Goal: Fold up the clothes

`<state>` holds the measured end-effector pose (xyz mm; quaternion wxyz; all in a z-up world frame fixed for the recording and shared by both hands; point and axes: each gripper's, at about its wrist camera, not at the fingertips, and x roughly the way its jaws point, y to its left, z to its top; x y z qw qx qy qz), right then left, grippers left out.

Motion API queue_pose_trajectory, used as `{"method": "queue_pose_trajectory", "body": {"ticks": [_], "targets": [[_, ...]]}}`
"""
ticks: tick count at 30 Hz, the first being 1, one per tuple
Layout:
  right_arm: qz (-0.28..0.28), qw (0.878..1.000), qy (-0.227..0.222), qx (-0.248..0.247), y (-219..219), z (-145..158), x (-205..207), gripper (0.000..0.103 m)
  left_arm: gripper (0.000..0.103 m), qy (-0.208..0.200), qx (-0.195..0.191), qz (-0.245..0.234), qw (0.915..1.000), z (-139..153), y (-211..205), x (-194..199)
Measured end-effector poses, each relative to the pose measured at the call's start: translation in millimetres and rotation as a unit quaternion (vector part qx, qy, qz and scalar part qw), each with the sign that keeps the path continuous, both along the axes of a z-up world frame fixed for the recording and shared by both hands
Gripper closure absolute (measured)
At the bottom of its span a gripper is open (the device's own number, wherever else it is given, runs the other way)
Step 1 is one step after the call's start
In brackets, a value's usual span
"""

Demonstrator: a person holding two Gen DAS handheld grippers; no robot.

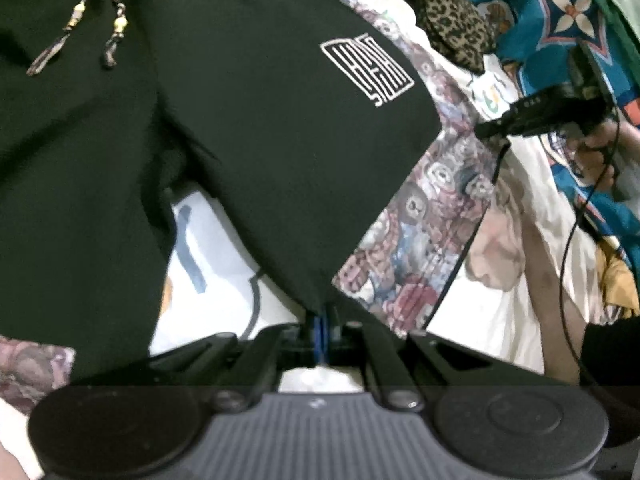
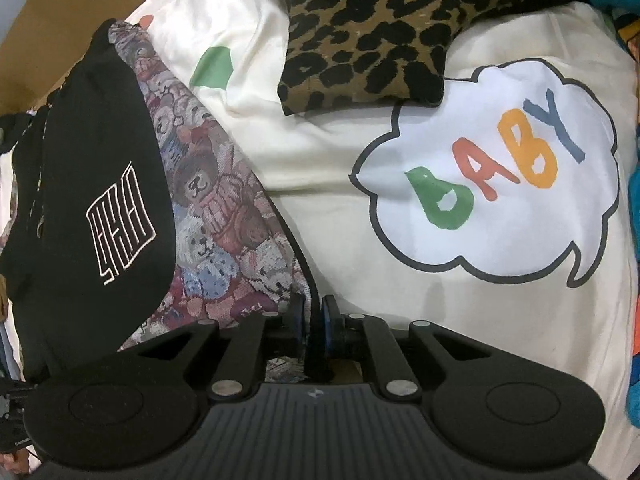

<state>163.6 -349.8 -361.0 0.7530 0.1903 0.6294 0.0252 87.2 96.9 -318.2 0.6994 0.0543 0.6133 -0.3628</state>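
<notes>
Because the black shorts (image 1: 224, 152) are soft and limp, expect them to sag and drape from wherever you pinch them; take hold at hems or corners. Your left gripper (image 1: 324, 320) is clamped on a hem corner, and the garment hangs over the teddy-bear fabric (image 1: 420, 232). Your right gripper (image 2: 313, 320) stands slightly apart, straddling that fabric's dark edge, apparently not pinching. The white bedcover (image 2: 360, 280) offers open room; the leopard-print piece (image 2: 380, 32) crowds the far side.
</notes>
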Motion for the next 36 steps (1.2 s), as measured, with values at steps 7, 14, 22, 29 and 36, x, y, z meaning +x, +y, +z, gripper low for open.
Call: {"method": "queue_pose_trajectory", "body": {"ticks": [7,14,22,29,36], "targets": [[0.019,1.0,0.0,-0.015,1,13,-2,0.095,0.101,0.013,-0.016,0.011,0.9997,0,-2,-2],[0.041,0.998,0.012,-0.034,4,9,-6,0.087,0.084,0.049,-0.032,0.042,0.9974,-4,-1,2],[0.05,0.998,0.005,-0.039,1,8,-9,0.093,0.098,0.087,-0.05,0.029,0.9945,-17,-13,-6],[0.051,0.997,0.0,-0.063,-1,20,-7,0.096,0.101,0.076,-0.045,0.001,0.9961,-14,-17,-15],[0.055,0.995,0.019,-0.082,5,6,-5,0.095,0.099,0.088,-0.037,-0.006,0.9954,-19,-19,-13]]}}
